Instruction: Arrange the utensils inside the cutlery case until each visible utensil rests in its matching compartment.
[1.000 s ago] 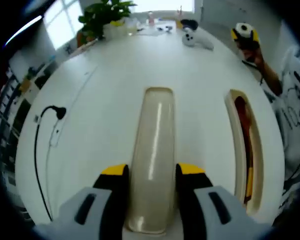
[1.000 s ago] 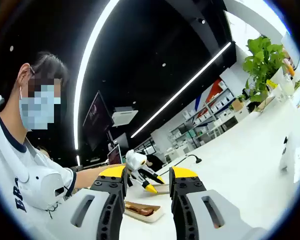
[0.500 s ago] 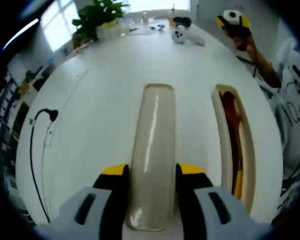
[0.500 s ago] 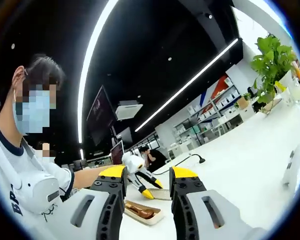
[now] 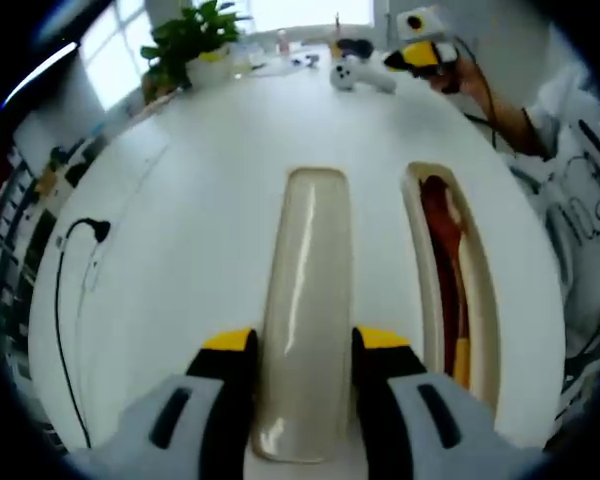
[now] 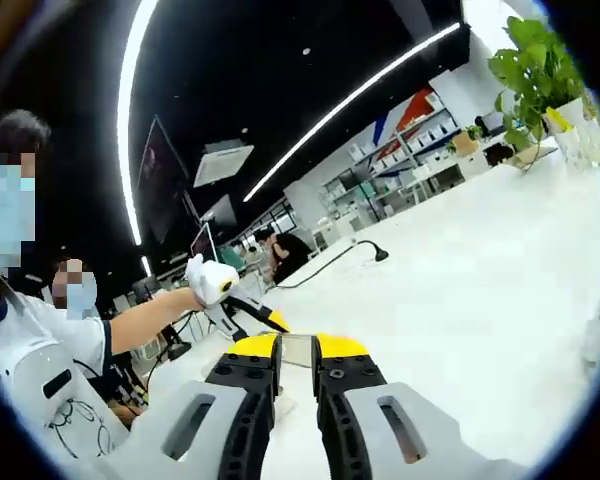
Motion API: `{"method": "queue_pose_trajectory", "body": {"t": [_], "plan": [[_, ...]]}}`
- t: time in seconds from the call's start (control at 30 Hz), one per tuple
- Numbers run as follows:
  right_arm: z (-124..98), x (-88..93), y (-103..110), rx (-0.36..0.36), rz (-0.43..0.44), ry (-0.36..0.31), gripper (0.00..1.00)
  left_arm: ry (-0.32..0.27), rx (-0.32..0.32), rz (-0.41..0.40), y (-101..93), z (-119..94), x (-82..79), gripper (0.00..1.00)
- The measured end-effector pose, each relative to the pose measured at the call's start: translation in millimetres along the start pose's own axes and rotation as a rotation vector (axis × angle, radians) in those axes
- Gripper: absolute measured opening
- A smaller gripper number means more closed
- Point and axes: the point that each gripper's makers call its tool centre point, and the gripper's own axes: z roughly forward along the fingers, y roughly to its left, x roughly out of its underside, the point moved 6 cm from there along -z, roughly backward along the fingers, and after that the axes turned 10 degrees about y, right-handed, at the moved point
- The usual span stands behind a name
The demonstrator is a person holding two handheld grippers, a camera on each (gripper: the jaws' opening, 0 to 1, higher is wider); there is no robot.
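Utensils in open case half (image 5: 450,290) blurred, unidentifiable; lid's (image 5: 302,310) near end behind left claw (image 5: 302,350).

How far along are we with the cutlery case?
Done: utensils lie in the open case base. In hand: the left gripper straddles the beige lid lying on the table beside the base; the right gripper is raised, jaws nearly closed. Left: closing up.

White table (image 5: 210,220) spreads ahead of the fingers; a black cable (image 5: 65,300) lies on it off to the left of them. Far ahead at the table's back edge: a potted plant (image 5: 185,40) up left, a white controller (image 5: 355,75) up right. Shelving (image 6: 420,140) stands beyond the table, above and right of the fingers, under ceiling light strips (image 6: 350,95).
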Motion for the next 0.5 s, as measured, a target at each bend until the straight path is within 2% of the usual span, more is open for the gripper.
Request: {"method": "queue_pose_trajectory", "body": {"t": [0.07,0.2,0.27,0.3,0.37,0.5], "plan": [[12.8,-4.5,-0.7,0.008,-0.049,0.071,0.11,-0.019,-0.005,-0.002,0.5,0.4,-0.1,0.4],[41.3,-6.3,-7.3,0.049,-0.145,0.241,0.11,-0.036,0.003,-0.005,-15.6,2.7,-5.5,0.4],[53.0,-2.7,-17.3,0.06,-0.137,0.315,0.12,-0.029,-0.008,-0.003,-14.9,2.0,-5.4,0.4],[59.9,1.4,-21.6,0.044,-0.119,0.37,0.14,-0.027,-0.012,0.001,-14.7,1.5,-5.1,0.4],[73.7,2.8,-33.3,0.063,-0.088,0.392,0.15,-0.027,-0.039,0.052,-15.6,0.2,-6.3,0.4],[95.3,2.0,-42.0,0.068,-0.118,0.413,0.16,-0.02,-0.082,0.077,-18.5,-1.6,-6.7,0.4]]}}
